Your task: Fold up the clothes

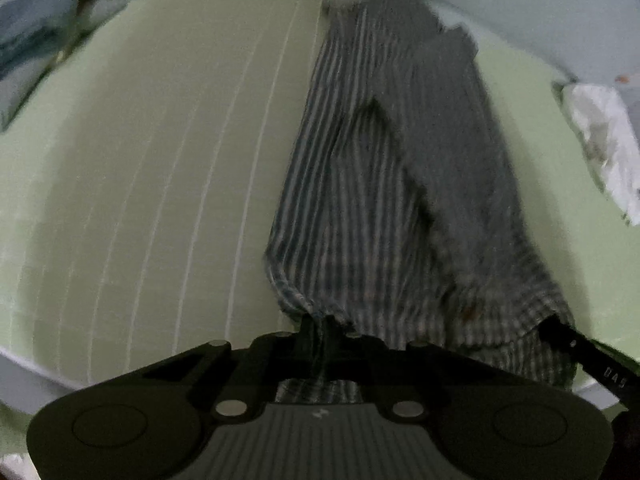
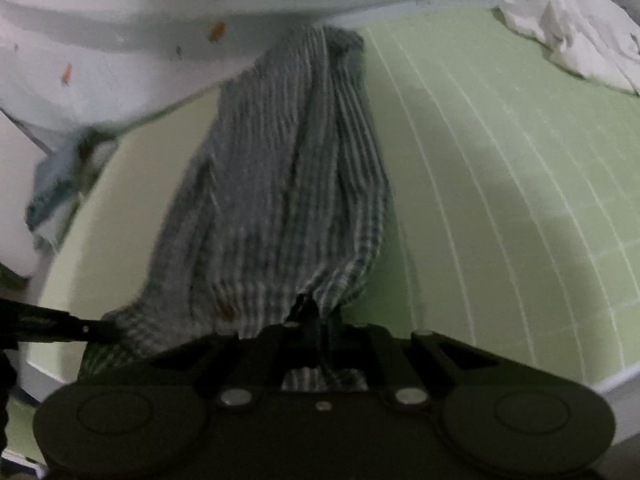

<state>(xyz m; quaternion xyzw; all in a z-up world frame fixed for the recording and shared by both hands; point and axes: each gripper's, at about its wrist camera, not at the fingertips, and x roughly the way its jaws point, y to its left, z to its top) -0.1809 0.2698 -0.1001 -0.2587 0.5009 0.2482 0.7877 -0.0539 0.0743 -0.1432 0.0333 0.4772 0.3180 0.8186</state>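
A grey-blue striped garment lies lengthwise on a pale green gridded mat, its near end lifted and bunched. My left gripper is shut on the near left corner of the cloth, which is pinched between the jaws. A black finger of the right gripper shows at that view's right edge, at the other near corner. In the right wrist view the same garment runs away from me, and my right gripper is shut on its near right corner. The left gripper's finger touches the cloth at the left.
A crumpled white cloth lies on the green mat at the far right, also seen as the white cloth. A blue-white cloth hangs off the mat's left edge. A pale wall bounds the far side.
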